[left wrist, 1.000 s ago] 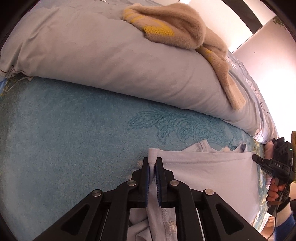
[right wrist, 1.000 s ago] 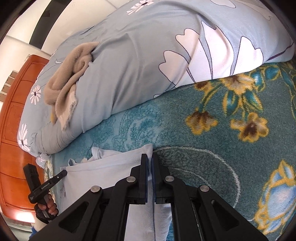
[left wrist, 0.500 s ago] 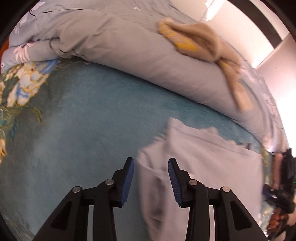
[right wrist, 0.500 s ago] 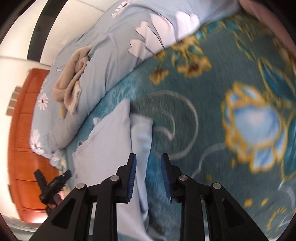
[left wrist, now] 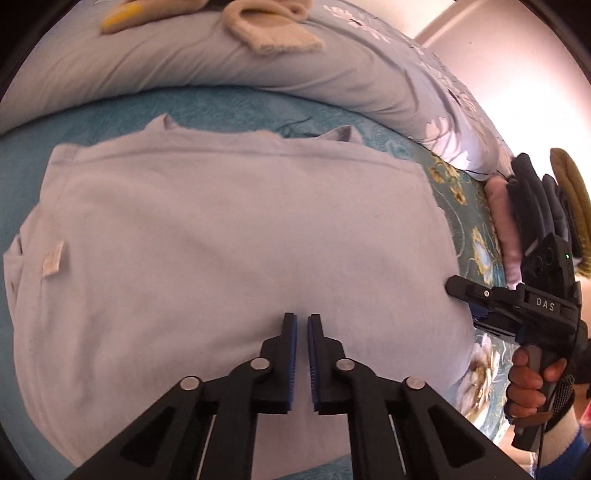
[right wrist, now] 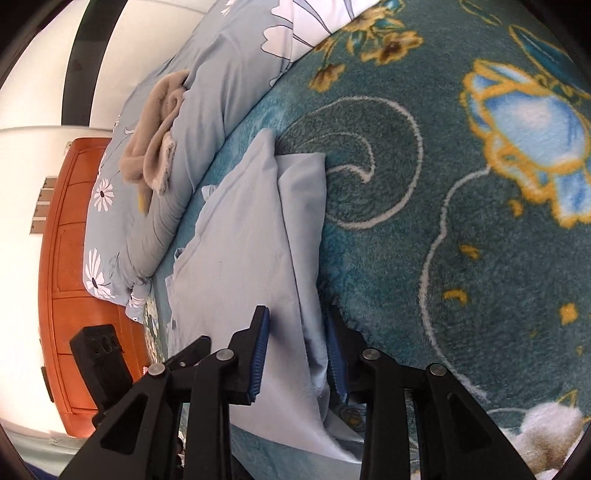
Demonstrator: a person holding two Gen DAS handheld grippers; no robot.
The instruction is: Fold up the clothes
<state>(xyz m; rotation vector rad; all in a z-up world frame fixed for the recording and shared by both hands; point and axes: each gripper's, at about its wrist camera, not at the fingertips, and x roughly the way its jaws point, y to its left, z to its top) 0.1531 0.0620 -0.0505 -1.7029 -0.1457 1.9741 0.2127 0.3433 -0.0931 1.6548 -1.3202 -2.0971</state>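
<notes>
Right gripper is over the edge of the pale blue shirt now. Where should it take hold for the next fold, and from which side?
Probably the shirt's long folded edge beside the teal blanket, coming down from above where the right gripper straddles it. The layers stack into a ridge there, giving both pads cloth to pinch. The left gripper is shut over the middle, holding nothing.

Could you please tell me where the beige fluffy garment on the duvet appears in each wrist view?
Left wrist: beige fluffy garment at the top edge, left of centre, on the grey-blue duvet.
Right wrist: upper left, draped on the duvet.
Shared landmark: the pale blue shirt on the teal blanket.
</notes>
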